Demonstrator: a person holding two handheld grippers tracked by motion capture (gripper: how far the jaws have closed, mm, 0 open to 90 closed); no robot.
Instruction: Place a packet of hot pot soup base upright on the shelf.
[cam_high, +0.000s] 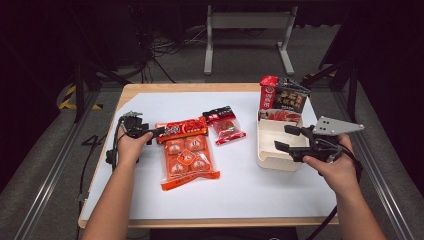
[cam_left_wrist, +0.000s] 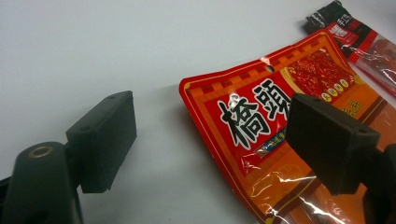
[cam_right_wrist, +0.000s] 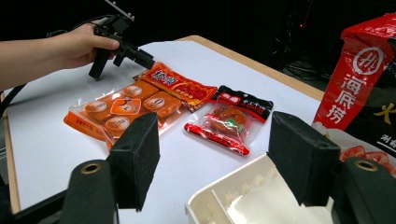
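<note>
Fingers of the left gripper (cam_high: 156, 132) stand wide apart with nothing pressed between them, at the top left corner of the orange pack (cam_high: 187, 152). From the left gripper view, one finger (cam_left_wrist: 105, 140) hovers over bare white tabletop (cam_high: 250, 185) and the other finger (cam_left_wrist: 329, 140) sits above the pack's (cam_left_wrist: 280, 140) red header, which bears large black characters; whether that finger touches the pack cannot be told. The left hand (cam_high: 129, 146) holds this gripper near the tabletop's left edge.

The orange pack lies flat, left of centre, with round pieces showing through its clear window. Just to its right, near but apart, lies a small red pouch (cam_high: 226, 125) with a black top.

Further right stands a white tray (cam_high: 267, 145), and at its far end a red and black bag (cam_high: 282, 97) stands upright. Fingers of the right gripper (cam_high: 287, 138) are also spread wide and hold nothing; they hang over the tray's right side. From the right gripper view, the tray's (cam_right_wrist: 219, 196) corner shows between and beyond the two fingers (cam_right_wrist: 137, 158). The right hand (cam_high: 337, 170) holds this gripper at the tabletop's right edge.
</note>
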